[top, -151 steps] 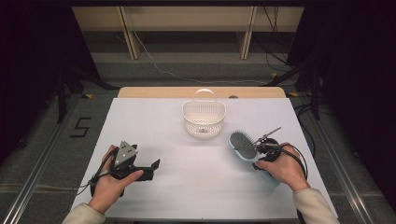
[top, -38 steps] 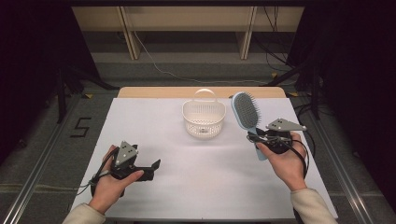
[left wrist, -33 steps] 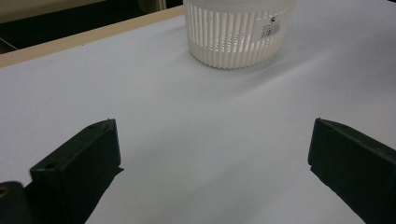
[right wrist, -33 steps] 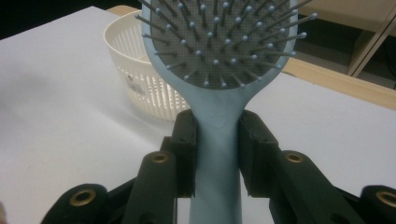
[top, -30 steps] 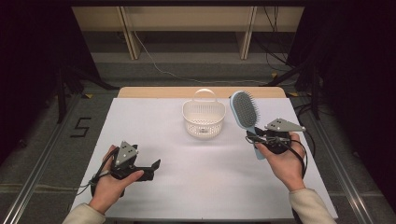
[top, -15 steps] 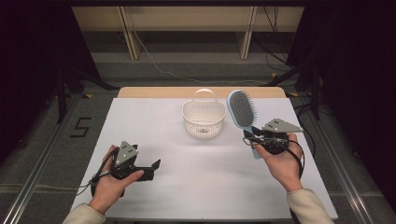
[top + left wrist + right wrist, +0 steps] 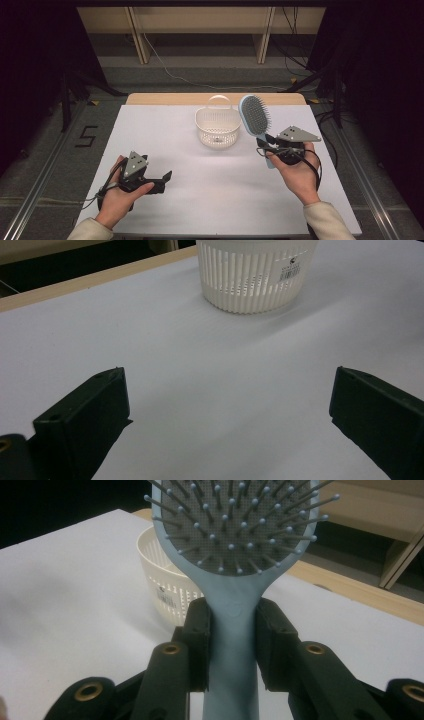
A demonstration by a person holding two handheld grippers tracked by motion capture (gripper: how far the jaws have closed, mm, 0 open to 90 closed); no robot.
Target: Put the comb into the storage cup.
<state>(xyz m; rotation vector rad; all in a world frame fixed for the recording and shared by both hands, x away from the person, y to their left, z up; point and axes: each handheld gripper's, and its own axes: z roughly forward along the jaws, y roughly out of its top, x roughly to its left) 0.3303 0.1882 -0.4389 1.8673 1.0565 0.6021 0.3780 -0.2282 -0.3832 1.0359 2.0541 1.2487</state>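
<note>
Beside the basket, the hairbrush has edged leftward.

only the basket stands on the counter. my brush hangs just right of its rim, above it. open counter lies between my left fingers and the basket.

Matt blue plastic hairbrush, glossy white slotted plastic basket.

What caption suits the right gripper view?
Right gripper clamps a blue hairbrush beside a white basket.
</note>
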